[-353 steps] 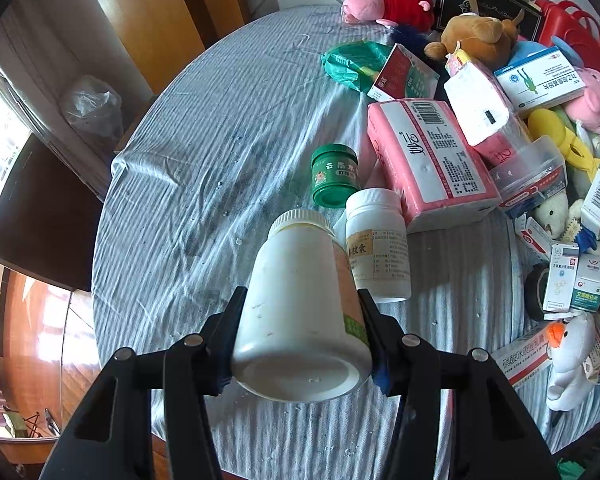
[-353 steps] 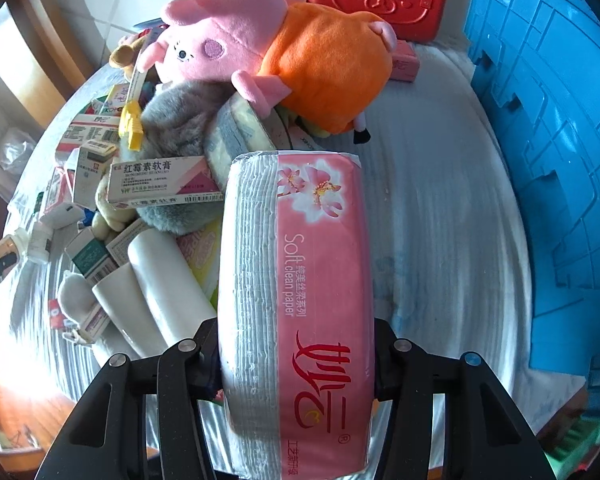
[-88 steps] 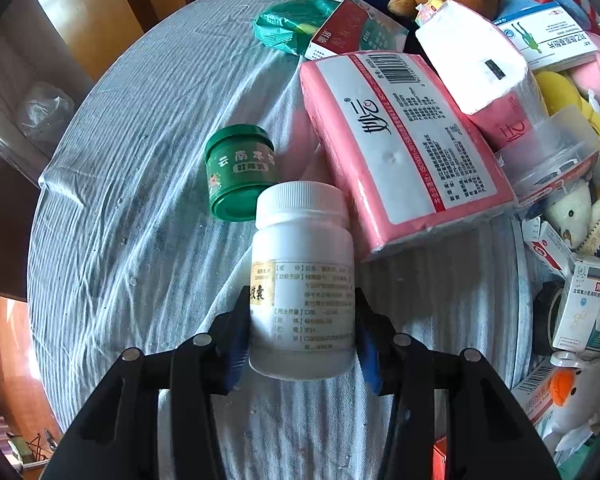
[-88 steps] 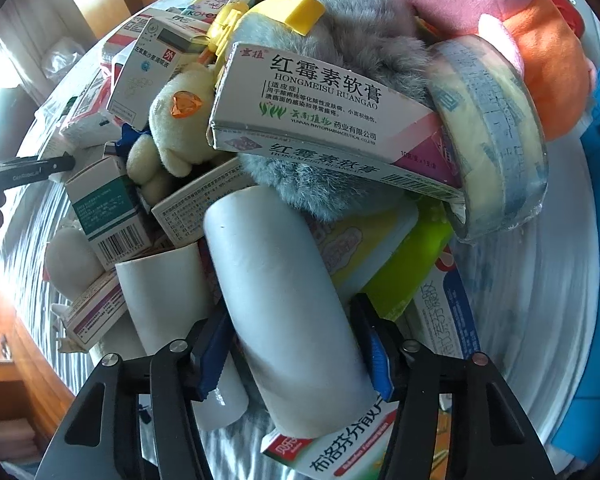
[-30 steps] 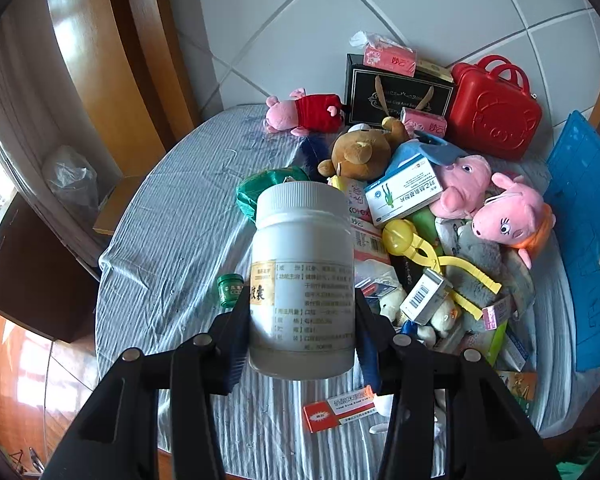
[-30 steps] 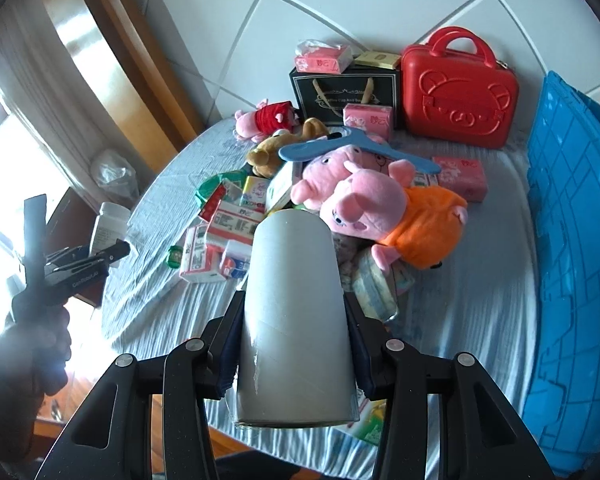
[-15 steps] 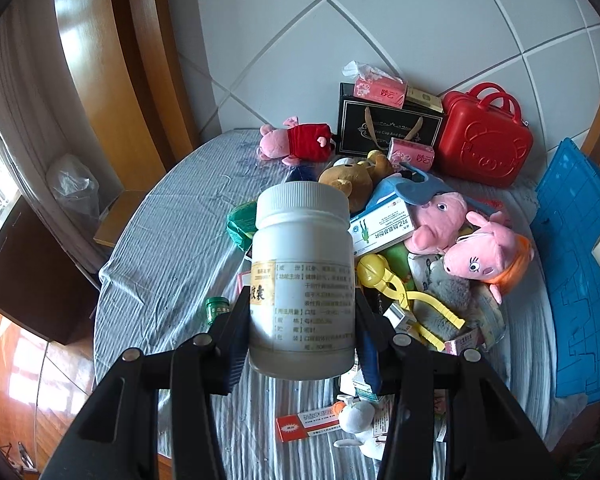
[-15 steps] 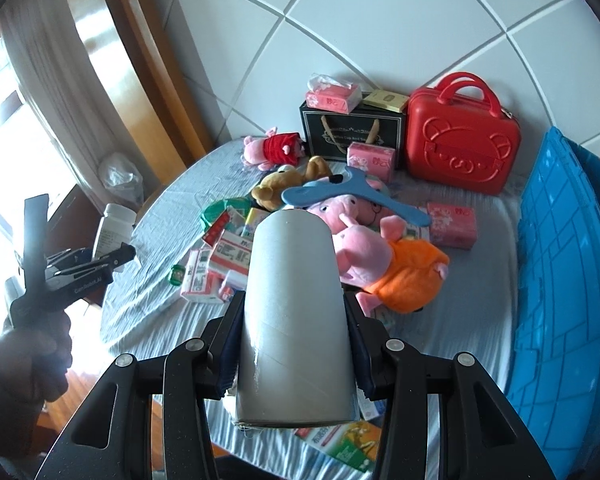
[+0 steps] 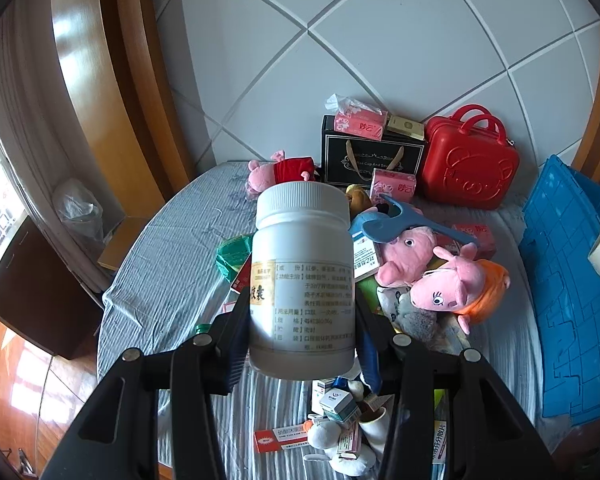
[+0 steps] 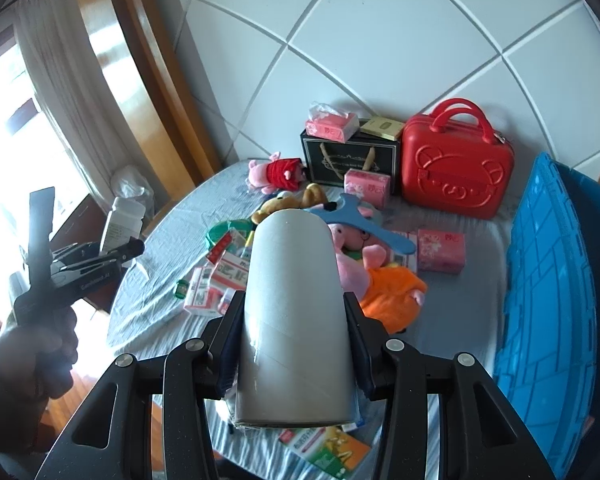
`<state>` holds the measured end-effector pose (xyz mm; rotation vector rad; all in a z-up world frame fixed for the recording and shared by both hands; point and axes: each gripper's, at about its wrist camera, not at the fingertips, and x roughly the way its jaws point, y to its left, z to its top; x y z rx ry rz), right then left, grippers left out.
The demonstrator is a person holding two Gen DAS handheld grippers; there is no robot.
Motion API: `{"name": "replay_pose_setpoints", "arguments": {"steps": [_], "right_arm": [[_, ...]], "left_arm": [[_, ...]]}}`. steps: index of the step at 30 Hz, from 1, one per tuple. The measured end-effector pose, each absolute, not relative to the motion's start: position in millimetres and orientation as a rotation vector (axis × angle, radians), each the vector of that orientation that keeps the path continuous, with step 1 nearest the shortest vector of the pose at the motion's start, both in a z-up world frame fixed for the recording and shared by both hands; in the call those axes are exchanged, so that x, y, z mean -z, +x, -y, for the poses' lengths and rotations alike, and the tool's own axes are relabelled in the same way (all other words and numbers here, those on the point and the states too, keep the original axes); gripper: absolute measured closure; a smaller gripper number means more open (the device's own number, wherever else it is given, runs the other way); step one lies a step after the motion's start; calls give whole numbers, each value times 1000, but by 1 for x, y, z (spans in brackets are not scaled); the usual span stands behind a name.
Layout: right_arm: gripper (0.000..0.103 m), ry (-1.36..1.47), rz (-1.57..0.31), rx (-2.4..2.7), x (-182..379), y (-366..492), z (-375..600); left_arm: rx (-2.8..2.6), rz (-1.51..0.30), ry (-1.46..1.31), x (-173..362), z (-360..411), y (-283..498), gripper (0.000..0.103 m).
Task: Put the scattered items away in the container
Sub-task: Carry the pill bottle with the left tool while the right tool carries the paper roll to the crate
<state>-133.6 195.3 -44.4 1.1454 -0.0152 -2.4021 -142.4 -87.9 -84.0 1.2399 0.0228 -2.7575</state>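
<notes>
My left gripper (image 9: 302, 340) is shut on a white medicine bottle (image 9: 302, 276) and holds it high above the table. My right gripper (image 10: 294, 350) is shut on a grey-white paper roll (image 10: 294, 312), also held high. The blue crate (image 9: 568, 296) stands at the table's right edge; it also shows in the right wrist view (image 10: 548, 312). The left gripper with its bottle (image 10: 122, 222) shows at the left of the right wrist view. Scattered plush pigs (image 9: 456, 280), medicine boxes (image 10: 216, 276) and a small green jar (image 10: 181, 289) lie on the cloth.
A red case (image 10: 456, 168), a black gift bag (image 10: 350, 160) and pink tissue packs (image 10: 440, 250) stand at the back by the tiled wall. A blue hanger (image 10: 364, 220) lies on the toys. Wooden trim and a curtain are to the left.
Both grippers have risen further with their loads, so the table looks smaller and more wall shows. The roll's end has come into view over the blue crate in the left wrist view.
</notes>
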Motion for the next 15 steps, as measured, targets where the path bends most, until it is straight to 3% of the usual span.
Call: {"name": "replay_pose_setpoints", "arguments": {"steps": [15], "right_arm": [[58, 1033, 21, 2455, 7, -122, -265]], "left_arm": [[2831, 49, 1193, 51, 6, -152, 58]]}}
